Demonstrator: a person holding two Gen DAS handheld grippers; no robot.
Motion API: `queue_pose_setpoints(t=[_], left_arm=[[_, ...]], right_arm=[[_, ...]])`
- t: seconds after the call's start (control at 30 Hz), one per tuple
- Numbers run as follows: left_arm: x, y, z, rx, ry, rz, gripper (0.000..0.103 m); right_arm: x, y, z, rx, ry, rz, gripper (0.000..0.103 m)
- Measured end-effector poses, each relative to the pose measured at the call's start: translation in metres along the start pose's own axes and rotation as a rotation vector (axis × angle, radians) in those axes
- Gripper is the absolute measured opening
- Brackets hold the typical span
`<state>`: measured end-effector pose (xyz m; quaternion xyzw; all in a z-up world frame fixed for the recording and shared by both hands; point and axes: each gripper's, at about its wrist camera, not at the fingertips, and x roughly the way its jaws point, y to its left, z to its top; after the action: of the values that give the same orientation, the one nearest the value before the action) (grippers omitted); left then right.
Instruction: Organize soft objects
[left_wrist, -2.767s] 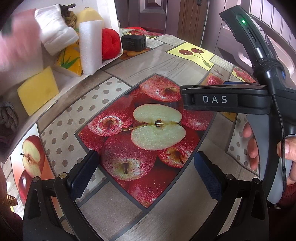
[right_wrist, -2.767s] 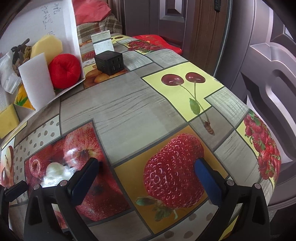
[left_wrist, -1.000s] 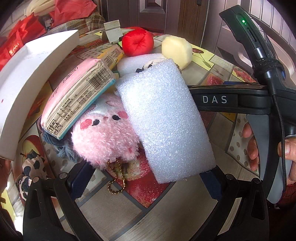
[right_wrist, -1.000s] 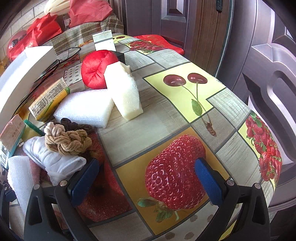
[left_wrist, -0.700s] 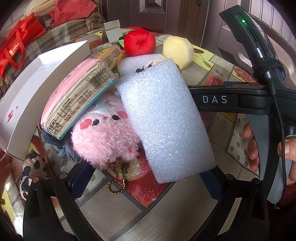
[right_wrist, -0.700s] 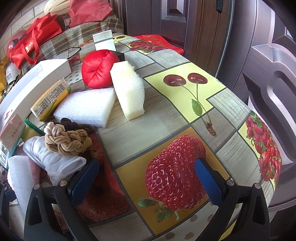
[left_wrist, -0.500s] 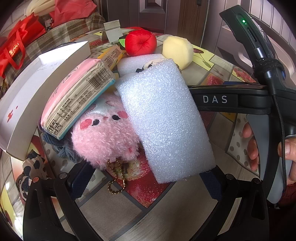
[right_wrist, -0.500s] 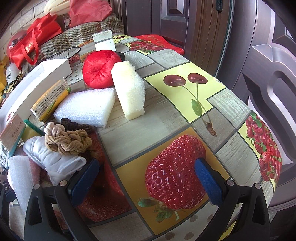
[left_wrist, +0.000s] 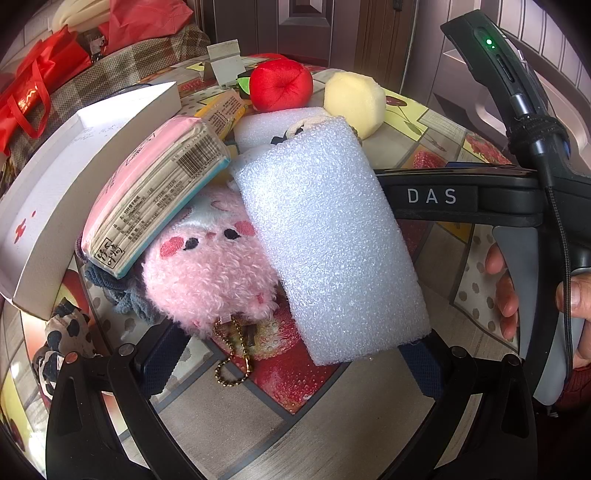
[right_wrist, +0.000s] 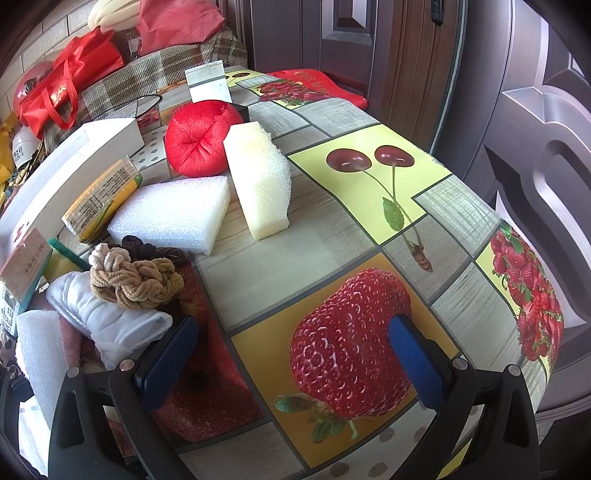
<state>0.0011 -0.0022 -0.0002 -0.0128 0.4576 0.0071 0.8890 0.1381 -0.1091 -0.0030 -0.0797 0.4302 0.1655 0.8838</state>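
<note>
Hovering low over the fruit-print tablecloth (left_wrist: 258, 428), the left gripper (left_wrist: 291, 358) has its jaws spread wide with nothing between the pads. Just ahead of it sits the pile: white foam roll (left_wrist: 332, 240) lying tilted, its near end close to the right pad; pink plush toy (left_wrist: 210, 273) leaning against the roll's left side, with a bead chain (left_wrist: 231, 354) hanging from it onto the cloth. Tissue pack (left_wrist: 155, 192) rests on top of the plush. Grey cloth (left_wrist: 118, 291) pokes out under both. White box (left_wrist: 85, 166) touches the pile on the left. Behind: red plush ball (left_wrist: 280, 88), yellow sponge (left_wrist: 354, 103).

Right gripper (right_wrist: 295, 362) also spread wide, empty, above the strawberry print. Left of its left pad: white rolled cloth (right_wrist: 107, 317) with a braided rope knot (right_wrist: 136, 280) on it. Further out, flat white foam block (right_wrist: 173, 214) lying down, the sponge standing against its edge, red ball touching both from behind. Yellow packet (right_wrist: 103, 199) just beside the foam block. A hand (left_wrist: 517, 295) grips the right gripper's handle in the left view.
</note>
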Motion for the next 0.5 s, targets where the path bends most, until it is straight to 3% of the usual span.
queue_pose_setpoints(t=[0.1,0.2,0.37,0.43,0.5], left_arm=[[0.0,0.0,0.0,-0.001,0.0,-0.001,0.103],[0.0,0.0,0.001,0.0,-0.001,-0.001,0.103],[0.0,-0.002,0.001,0.001,0.0,-0.003,0.102],[-0.009,-0.001,-0.003,-0.011,-0.016,-0.065,0.102],[-0.035,0.009,-0.016,-0.057,-0.076,-0.191,0.102]], right_arm=[[-0.003,-0.005,0.0,0.023,-0.017,0.036,0.103],[-0.012,-0.02,-0.001,0.081,-0.059,0.13,0.103],[-0.04,-0.046,-0.001,0.134,-0.199,0.26,0.103],[-0.051,-0.053,0.0,0.115,-0.279,0.334,0.103],[-0.059,-0.056,0.001,0.099,-0.322,0.377,0.103]])
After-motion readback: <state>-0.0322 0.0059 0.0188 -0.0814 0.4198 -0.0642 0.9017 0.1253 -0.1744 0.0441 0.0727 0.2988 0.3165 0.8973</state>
